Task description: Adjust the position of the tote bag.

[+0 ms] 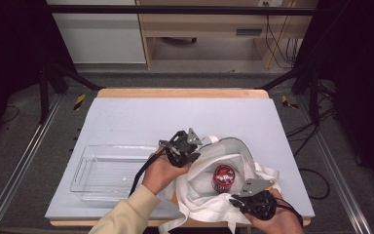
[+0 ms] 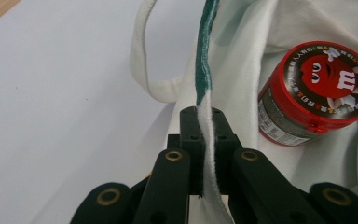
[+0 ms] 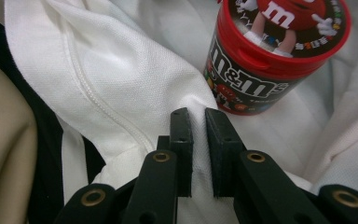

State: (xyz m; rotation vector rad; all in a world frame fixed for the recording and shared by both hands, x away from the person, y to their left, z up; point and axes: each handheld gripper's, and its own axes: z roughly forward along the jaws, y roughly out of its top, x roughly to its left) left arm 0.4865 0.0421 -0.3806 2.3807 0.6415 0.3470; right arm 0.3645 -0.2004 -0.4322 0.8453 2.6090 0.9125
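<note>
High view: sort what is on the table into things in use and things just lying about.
In use:
- white cloth bag
- red candy tub, sitting in the bag
- left gripper, shut on the bag's rim
- right gripper, shut on the bag

Lying about:
- clear plastic tray

Beige long sleeve (image 1: 126, 214), black gripper (image 1: 184, 147) with brass-ringed screws, grey three-cornered plate (image 1: 254, 185), black cable (image 1: 142, 170)

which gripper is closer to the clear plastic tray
Left. The left gripper is clamped on the white bag's rim just past the clear tray's right end; the right gripper grips the bag's near edge, beyond the red candy tub.
</note>
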